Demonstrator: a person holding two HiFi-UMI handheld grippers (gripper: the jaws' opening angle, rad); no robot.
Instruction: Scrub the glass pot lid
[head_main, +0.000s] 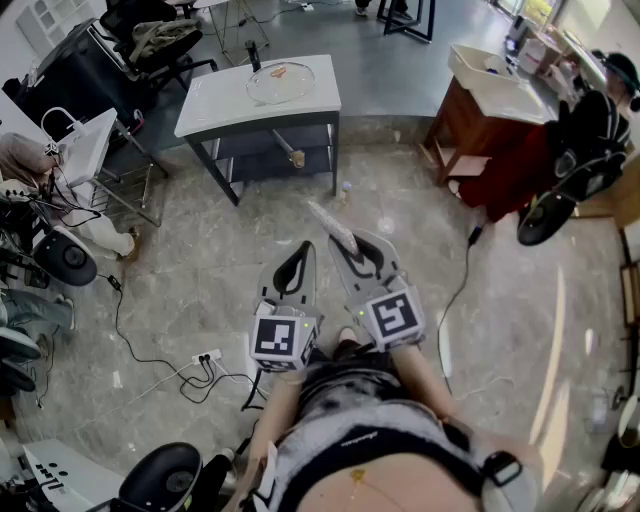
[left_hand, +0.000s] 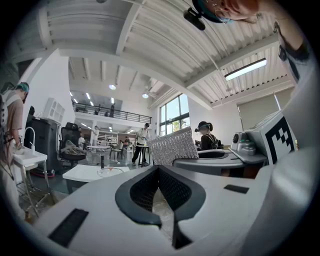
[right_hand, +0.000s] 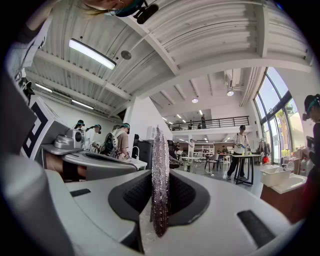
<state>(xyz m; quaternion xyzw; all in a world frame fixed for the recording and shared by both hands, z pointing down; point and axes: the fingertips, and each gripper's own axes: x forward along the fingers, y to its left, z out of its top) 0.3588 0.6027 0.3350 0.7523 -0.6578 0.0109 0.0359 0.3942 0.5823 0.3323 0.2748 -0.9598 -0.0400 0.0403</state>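
While the lid (head_main: 281, 82) lies on a white table (head_main: 215, 105), left gripper (head_main: 300, 255) is closed empty, right gripper (head_main: 350, 250) pinches a likely scourer (head_main: 328, 220).

Glittery woven scrub pad (right_hand: 160, 180), clear glass lid (head_main: 281, 82)

Pale grey left claw (head_main: 303, 250) and right claw (head_main: 352, 252) carry black-and-white marker cubes (head_main: 281, 338).

Clear round glass pot lid (head_main: 281, 82) lies flat on the white desk (head_main: 222, 108); my right hand-held gripper (head_main: 346, 244) pinches a silvery scouring pad (head_main: 330, 222).
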